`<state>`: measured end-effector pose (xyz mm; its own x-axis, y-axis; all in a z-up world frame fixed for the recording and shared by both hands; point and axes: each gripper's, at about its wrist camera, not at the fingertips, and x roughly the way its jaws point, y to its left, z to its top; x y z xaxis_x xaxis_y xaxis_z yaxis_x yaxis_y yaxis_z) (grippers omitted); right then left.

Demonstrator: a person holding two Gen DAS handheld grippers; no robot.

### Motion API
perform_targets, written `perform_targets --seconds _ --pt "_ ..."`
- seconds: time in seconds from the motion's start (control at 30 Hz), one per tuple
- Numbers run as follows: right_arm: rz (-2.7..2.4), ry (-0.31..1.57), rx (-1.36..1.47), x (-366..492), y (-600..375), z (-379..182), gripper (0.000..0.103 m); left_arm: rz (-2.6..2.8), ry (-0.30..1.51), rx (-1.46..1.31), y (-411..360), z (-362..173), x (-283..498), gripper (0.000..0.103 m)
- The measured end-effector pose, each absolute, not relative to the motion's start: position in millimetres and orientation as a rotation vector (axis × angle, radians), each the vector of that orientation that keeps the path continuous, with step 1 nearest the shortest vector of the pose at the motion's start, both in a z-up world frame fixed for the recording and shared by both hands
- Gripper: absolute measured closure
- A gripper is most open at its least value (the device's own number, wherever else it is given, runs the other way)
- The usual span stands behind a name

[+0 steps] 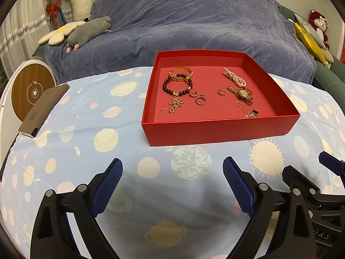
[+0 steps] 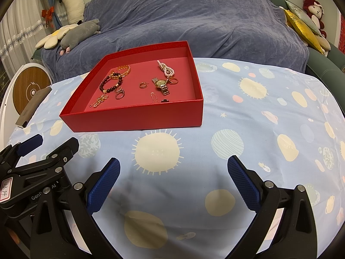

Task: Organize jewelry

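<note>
Apparently near done: left tongs (image 1: 172,172) apart and empty, red box (image 1: 220,127) on worktop ahead holding beaded bracelet (image 1: 176,85), rings, pearl strand (image 1: 235,77), gold watch (image 1: 242,93), nothing loose on cloth, right tongs (image 2: 173,172) apart, empty.

- The box (image 1: 220,130) sits on the tablecloth (image 1: 120,116), toward its far edge.
- In the box: beaded bracelet (image 1: 172,86) left, watch (image 1: 242,93) right, rings (image 1: 200,101) between.
- Sofa (image 1: 183,21) behind.
</note>
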<state>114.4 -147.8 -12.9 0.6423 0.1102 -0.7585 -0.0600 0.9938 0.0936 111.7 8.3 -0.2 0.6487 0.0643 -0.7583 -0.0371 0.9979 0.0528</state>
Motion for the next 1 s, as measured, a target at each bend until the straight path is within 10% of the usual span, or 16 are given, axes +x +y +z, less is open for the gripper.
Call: perform_targets --seconds 1.0 --pt "0.100 0.870 0.066 114.0 -148.1 -12.7 0.006 0.090 0.862 0.045 4.8 3.2 109.0 0.011"
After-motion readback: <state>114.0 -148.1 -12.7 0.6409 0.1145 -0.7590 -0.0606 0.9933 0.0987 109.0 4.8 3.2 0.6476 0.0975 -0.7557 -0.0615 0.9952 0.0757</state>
